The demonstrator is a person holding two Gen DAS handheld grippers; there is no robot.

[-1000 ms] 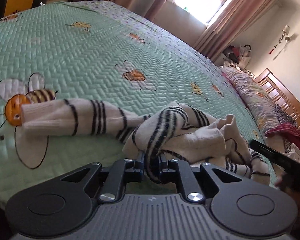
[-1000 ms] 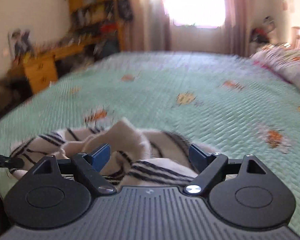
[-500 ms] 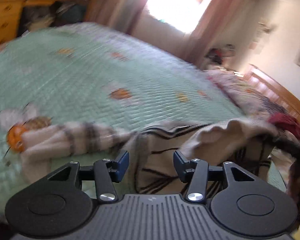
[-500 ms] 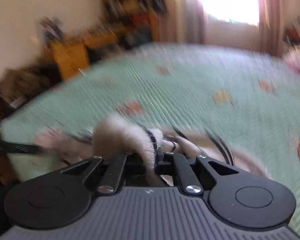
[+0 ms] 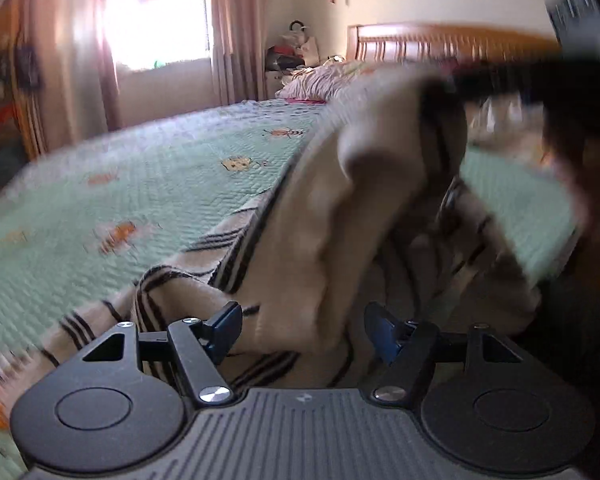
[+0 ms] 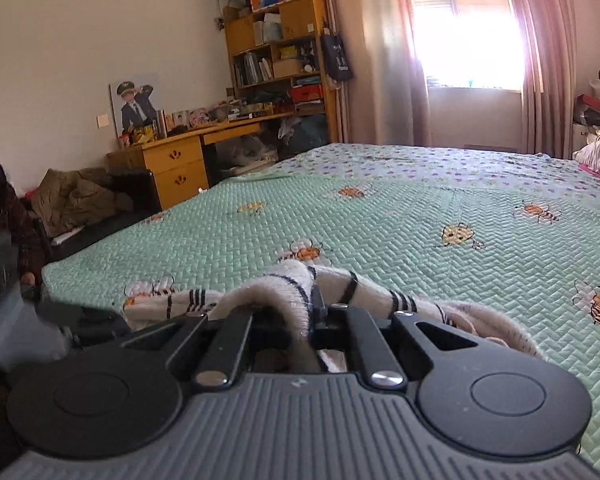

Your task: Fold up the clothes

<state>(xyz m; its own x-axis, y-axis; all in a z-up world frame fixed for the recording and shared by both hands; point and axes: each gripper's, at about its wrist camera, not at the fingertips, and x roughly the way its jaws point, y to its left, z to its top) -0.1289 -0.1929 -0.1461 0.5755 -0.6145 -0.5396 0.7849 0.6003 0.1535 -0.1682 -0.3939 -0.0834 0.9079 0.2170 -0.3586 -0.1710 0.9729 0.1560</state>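
A cream sweater with black stripes [image 5: 360, 208] lies bunched on the green bee-print quilt [image 5: 140, 184]. One part of it is lifted high on the right, where my right gripper [image 5: 452, 80] shows as a dark blur pinching it. In the right wrist view that gripper [image 6: 316, 312] is shut on a fold of the sweater [image 6: 284, 284]. My left gripper [image 5: 304, 332] has its jaws opening. Cloth hangs between the blue pads [image 5: 226, 326], but they do not press on it. The left gripper [image 6: 60, 320] is a blur at the near bed edge.
A wooden headboard [image 5: 440, 40] and pink bedding [image 5: 316, 80] stand at the far end of the bed. A yellow desk [image 6: 172, 164] and bookshelf [image 6: 280, 40] line the wall left of the bed. A person [image 6: 4, 216] is at the left edge.
The left gripper let go of the sweater, opened, rolled and swung sideways. The right gripper closed on a fold of the sweater and raised it off the quilt.
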